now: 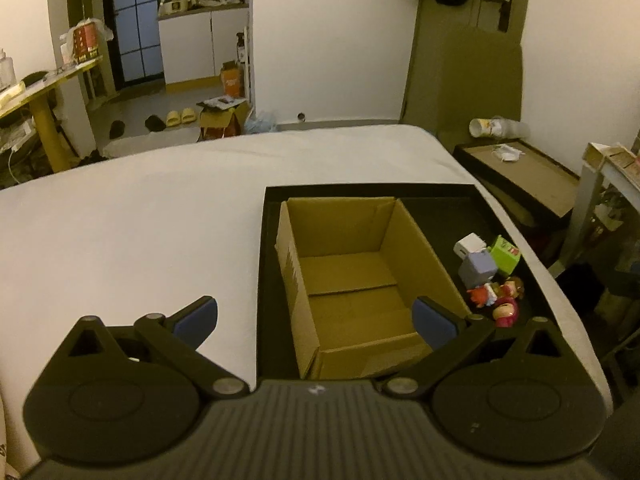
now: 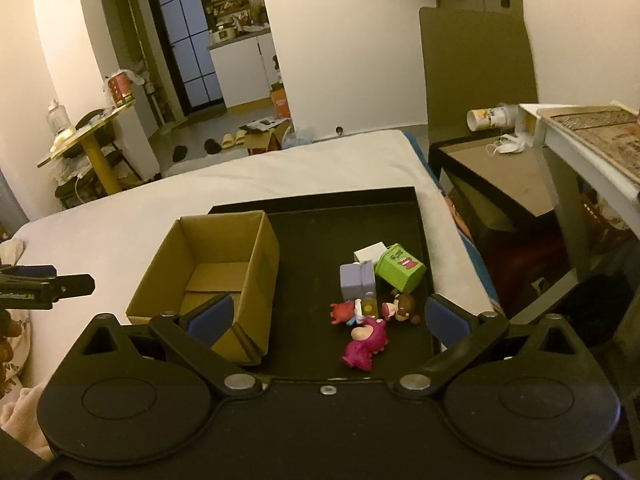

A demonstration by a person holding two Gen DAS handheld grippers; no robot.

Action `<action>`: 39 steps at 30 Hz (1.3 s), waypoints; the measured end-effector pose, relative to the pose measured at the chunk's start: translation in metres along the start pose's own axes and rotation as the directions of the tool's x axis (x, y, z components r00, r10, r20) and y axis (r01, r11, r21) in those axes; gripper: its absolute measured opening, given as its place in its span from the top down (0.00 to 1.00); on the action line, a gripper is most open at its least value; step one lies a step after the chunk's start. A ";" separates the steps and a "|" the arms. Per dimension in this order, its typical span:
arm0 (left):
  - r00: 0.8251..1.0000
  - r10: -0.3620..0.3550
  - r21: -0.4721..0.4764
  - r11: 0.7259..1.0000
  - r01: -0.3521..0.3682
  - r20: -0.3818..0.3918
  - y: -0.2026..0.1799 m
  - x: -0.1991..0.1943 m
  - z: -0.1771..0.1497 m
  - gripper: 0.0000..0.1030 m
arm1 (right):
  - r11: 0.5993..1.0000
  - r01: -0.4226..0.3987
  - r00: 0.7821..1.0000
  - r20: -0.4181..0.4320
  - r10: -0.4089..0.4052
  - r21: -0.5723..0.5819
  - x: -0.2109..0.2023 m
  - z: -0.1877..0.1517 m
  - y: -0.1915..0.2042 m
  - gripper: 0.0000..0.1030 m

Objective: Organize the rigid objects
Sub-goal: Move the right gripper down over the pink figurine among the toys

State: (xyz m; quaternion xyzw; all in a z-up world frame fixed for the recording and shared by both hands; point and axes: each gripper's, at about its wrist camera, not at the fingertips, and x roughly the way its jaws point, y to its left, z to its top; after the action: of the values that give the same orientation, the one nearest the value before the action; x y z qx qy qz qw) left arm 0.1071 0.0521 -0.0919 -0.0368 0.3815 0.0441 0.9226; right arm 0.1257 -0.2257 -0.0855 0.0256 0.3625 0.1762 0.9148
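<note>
Several small rigid toys, among them a magenta bear figurine [image 2: 365, 343] and a green cube [image 2: 400, 267], lay clustered on a black tray [image 2: 404, 200] beside an empty cardboard box [image 2: 212, 268]; likely light, hard and slippery, best pinched across flat sides or the bear's torso, while the left gripper [image 1: 316, 322] and right gripper [image 2: 329, 318] both hovered with fingers wide apart, holding nothing.

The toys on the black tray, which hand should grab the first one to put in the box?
Probably the right. The right gripper hangs open above the pink plush toy and its neighbours, while the left gripper faces the empty cardboard box.
</note>
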 end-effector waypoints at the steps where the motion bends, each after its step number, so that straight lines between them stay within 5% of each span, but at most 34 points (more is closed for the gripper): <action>1: 1.000 -0.001 -0.003 1.000 0.001 -0.006 0.001 0.003 0.000 0.00 | 1.000 0.004 1.000 -0.007 -0.004 0.000 0.003 0.000 0.000 0.00; 18: 0.995 0.028 -0.052 0.998 -0.033 -0.091 0.010 0.051 0.002 0.02 | 1.000 0.018 0.993 -0.115 -0.015 0.023 0.054 0.004 -0.005 0.01; 22: 0.993 0.010 -0.058 0.998 -0.017 -0.114 0.009 0.059 0.001 0.03 | 1.000 0.013 0.988 -0.153 -0.011 0.013 0.066 0.002 -0.004 0.10; 31: 0.990 -0.036 -0.085 0.996 0.025 -0.139 0.008 0.071 -0.001 0.35 | 0.999 0.033 0.968 -0.249 -0.024 0.034 0.097 -0.008 -0.006 0.36; 39: 0.988 -0.058 -0.115 0.992 0.042 -0.143 0.005 0.077 -0.005 0.56 | 0.992 0.056 0.959 -0.284 -0.023 0.110 0.116 -0.016 -0.018 0.43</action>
State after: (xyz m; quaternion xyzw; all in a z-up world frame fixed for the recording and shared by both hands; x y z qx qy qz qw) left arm 0.1574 0.0605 -0.1497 -0.1012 0.4438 0.0395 0.8895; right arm 0.1989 -0.2039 -0.1762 0.0466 0.4993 0.1382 0.8541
